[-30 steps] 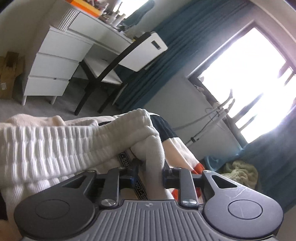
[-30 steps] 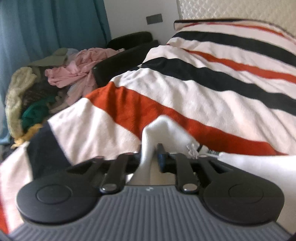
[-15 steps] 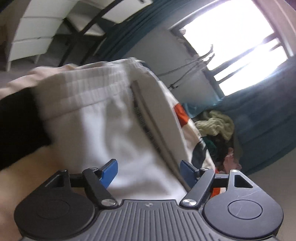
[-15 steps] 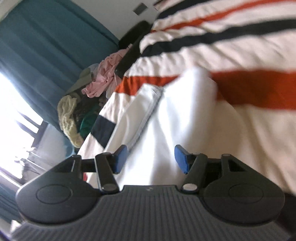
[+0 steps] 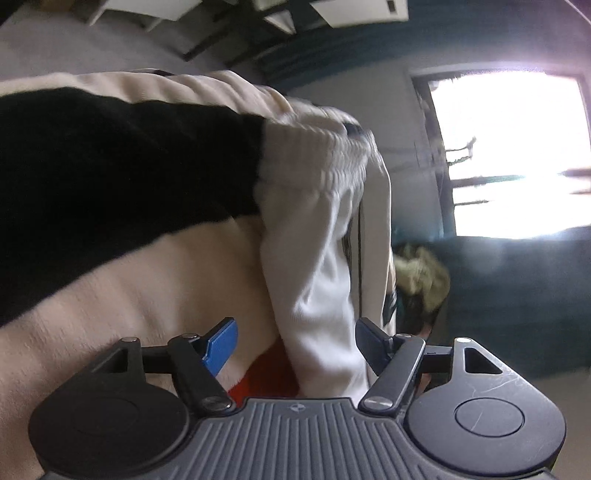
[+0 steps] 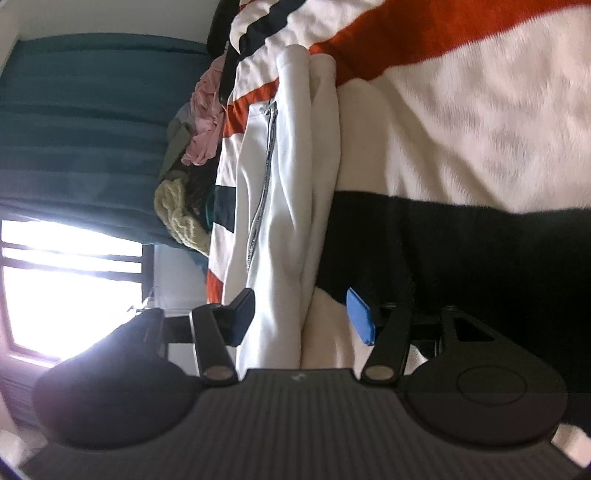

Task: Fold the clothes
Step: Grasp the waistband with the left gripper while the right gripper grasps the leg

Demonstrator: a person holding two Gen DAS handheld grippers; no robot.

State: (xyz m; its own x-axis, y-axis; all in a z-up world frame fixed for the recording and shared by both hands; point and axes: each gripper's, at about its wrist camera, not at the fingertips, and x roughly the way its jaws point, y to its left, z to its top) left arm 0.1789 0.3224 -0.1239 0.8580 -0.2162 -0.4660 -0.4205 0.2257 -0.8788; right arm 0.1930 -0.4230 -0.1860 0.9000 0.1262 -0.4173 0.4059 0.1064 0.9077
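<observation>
White trousers (image 5: 317, 236) with a ribbed elastic waistband lie folded lengthwise on a striped blanket (image 5: 110, 273). In the left wrist view my left gripper (image 5: 297, 345) is open, its blue-padded fingers spread on either side of the white cloth without touching it. From the right wrist view the same trousers (image 6: 284, 192) show a grey zipper along one side. My right gripper (image 6: 303, 319) is open too, straddling the near end of the garment. Both views are rolled sideways.
The blanket (image 6: 461, 110) has cream, black and orange stripes. A heap of unfolded clothes (image 6: 192, 155) lies beyond the bed by a teal curtain (image 6: 81, 122). A bright window (image 5: 513, 155) and white furniture (image 5: 354, 11) stand in the background.
A second ago both grippers were shut on white cloth. They let go, opened, and have since rolled sideways and drawn back a little from the trousers lying on the blanket.
</observation>
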